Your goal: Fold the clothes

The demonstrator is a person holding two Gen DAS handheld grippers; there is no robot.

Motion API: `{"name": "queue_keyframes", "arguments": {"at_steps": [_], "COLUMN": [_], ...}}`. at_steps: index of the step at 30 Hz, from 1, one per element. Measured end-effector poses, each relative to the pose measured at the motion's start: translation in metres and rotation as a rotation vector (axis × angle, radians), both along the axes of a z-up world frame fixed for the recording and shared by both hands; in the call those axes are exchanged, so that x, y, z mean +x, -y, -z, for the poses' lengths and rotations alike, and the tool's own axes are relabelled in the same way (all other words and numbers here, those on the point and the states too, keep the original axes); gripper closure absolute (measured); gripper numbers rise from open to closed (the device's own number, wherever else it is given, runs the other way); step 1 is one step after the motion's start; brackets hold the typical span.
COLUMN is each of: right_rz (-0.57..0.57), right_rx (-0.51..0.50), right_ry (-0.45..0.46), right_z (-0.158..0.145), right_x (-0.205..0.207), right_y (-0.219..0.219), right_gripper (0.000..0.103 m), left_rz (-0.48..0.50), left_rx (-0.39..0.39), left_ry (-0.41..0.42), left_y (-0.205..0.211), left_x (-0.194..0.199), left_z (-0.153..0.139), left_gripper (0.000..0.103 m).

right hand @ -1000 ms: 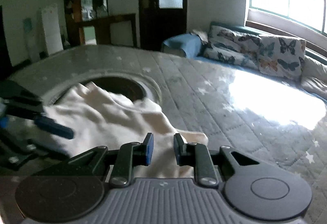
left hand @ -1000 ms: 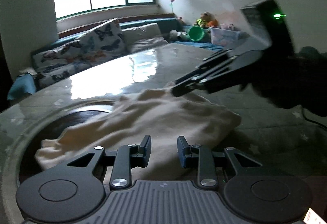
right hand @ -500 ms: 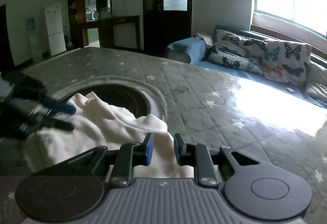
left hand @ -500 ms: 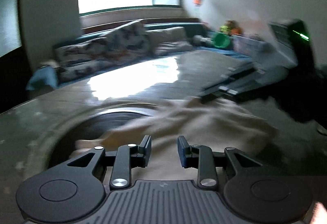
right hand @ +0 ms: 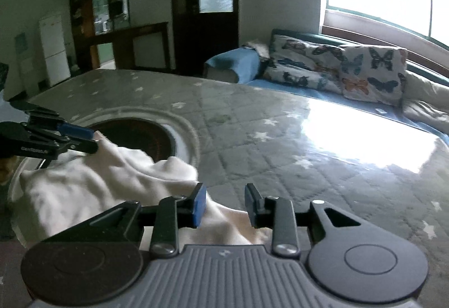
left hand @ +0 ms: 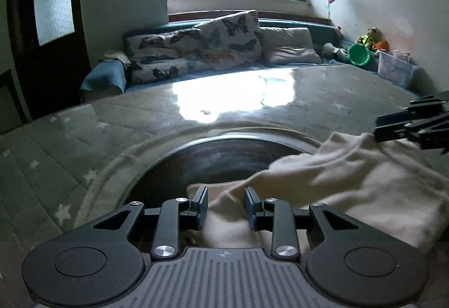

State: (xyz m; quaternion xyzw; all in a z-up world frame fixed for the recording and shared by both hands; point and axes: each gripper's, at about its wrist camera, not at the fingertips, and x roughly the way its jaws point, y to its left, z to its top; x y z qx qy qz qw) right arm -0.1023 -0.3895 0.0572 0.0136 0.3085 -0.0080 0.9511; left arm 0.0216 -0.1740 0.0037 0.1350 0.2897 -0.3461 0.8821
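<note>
The right gripper, which a second before had its jaws nearly together over the cream garment, was opening them, and the cloth's corner lay loosely in the gap with the pads off it, so I judged this a release. The left gripper had swung across to the garment's other end, its jaws apart by a narrow gap with cloth between them, unpinched. The garment lay bunched on the star-quilted table, partly over the round dark recess: still unfolded.
</note>
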Motion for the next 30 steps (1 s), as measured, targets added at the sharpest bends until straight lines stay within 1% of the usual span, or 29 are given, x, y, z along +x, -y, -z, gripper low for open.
{"name": "queue_keyframes", "arguments": {"at_steps": [3,6,8,10,12,13,14,15,17,18,20,21,23,25,27,28,29,30], "right_rz": [0.056,0.131,0.194,0.248,0.302,0.326,0.346,0.363,0.391,0.405,0.426,0.435,0.449,0.453,0.455,0.457,0.458,0.458], "right_rx": [0.005,0.02,0.015,0.014,0.012,0.016,0.027,0.032,0.033,0.034,0.057,0.052,0.045,0.038,0.034,0.033,0.032,0.029], "right_ry": [0.006,0.015,0.015,0.011,0.006,0.004,0.004,0.003,-0.008,-0.014,-0.016,-0.019,-0.028,-0.034,-0.037,-0.039,-0.041,-0.044], "right_z": [0.001,0.005,0.009,0.013,0.018,0.019,0.02,0.021,0.024,0.026,0.028,0.028,0.03,0.031,0.032,0.032,0.032,0.032], "right_x": [-0.01,-0.026,-0.036,-0.044,-0.05,-0.053,-0.056,-0.058,-0.058,-0.059,-0.06,-0.059,-0.058,-0.056,-0.054,-0.054,-0.053,-0.053], "right_y": [0.011,0.027,0.038,0.049,0.059,0.064,0.068,0.072,0.079,0.082,0.087,0.089,0.091,0.093,0.094,0.094,0.094,0.093], "right_gripper": [0.066,0.065,0.062,0.057,0.056,0.054,0.052,0.049,0.049,0.048,0.043,0.041,0.037,0.033,0.027,0.026,0.025,0.023], "left_rz": [-0.027,-0.075,-0.116,-0.183,-0.258,-0.295,-0.329,-0.362,-0.419,-0.446,-0.495,-0.512,-0.542,-0.555,-0.563,-0.563,-0.565,-0.568], "left_rx": [-0.008,-0.033,-0.05,-0.051,-0.047,-0.045,-0.041,-0.034,-0.009,-0.006,-0.013,-0.014,-0.019,-0.018,-0.014,-0.014,-0.014,-0.011], "left_ry": [0.007,0.029,0.044,0.056,0.06,0.06,0.059,0.059,0.056,0.043,0.018,0.012,0.0,0.0,-0.004,-0.009,-0.012,-0.013], "left_y": [-0.006,-0.023,-0.037,-0.052,-0.067,-0.074,-0.08,-0.085,-0.095,-0.099,-0.11,-0.113,-0.12,-0.123,-0.125,-0.125,-0.126,-0.126], "left_x": [-0.001,-0.006,-0.009,-0.009,-0.006,-0.004,-0.002,0.001,0.006,0.009,0.014,0.016,0.018,0.019,0.021,0.021,0.022,0.023], "left_z": [-0.003,-0.009,-0.013,-0.014,-0.012,-0.01,-0.008,-0.006,-0.001,0.001,0.006,0.007,0.009,0.008,0.009,0.009,0.009,0.01], "left_gripper": [0.071,0.071,0.068,0.067,0.065,0.057,0.054,0.053,0.053,0.053,0.051,0.05,0.042,0.037,0.029,0.024,0.02,0.019]}}
